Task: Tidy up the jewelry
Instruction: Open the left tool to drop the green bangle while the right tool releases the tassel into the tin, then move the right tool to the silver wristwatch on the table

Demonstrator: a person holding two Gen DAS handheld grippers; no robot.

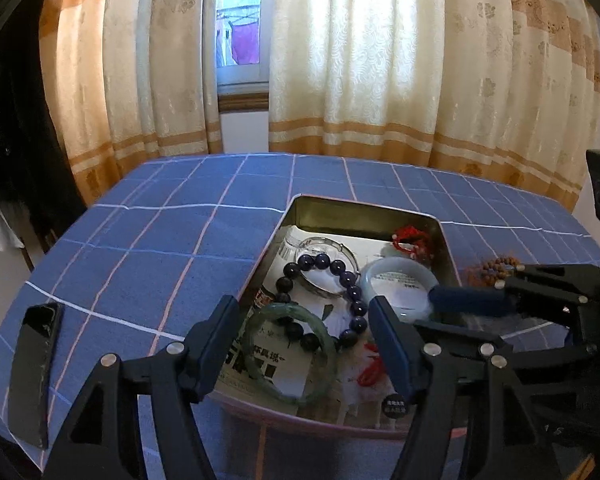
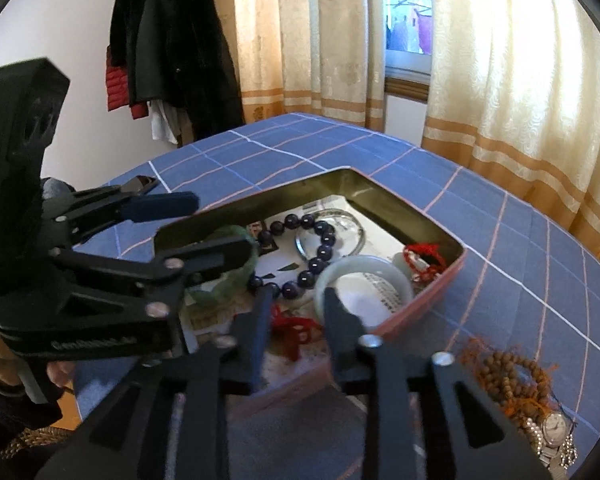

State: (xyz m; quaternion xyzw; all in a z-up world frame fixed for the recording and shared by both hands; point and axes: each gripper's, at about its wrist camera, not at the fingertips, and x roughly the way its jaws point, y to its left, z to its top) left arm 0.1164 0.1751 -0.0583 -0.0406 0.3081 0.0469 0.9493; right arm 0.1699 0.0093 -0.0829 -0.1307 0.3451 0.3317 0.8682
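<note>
Left wrist view: a rectangular metal tin with a pink outer wall is seen on a blue checked tablecloth, and every place below is given relative to this tin. Inside it, on printed paper, several pieces of jewelry are laid: a dark bead bracelet near the middle, a green jade bangle toward the near left corner and overlapping the beads, a pale jade bangle toward the right wall, a clear glass bangle behind the beads, and a red cord charm in the far right corner. More red cord is seen near the front wall. The left gripper is held over the near left part of the tin with its jaws spread wide; the green bangle lies under the gap, but the pads are not pressed on it. The right gripper is held over the near edge of the tin with its jaws partly spread; the pale bangle lies just beyond its tips, and whether it is touched cannot be told. Outside the tin, on its right side, a brown wooden bead string and a metal wristwatch are laid on the cloth. On the left side, well apart from the tin, a black phone is laid flat. Behind the tin, cream and orange curtains are hung before a window.
</note>
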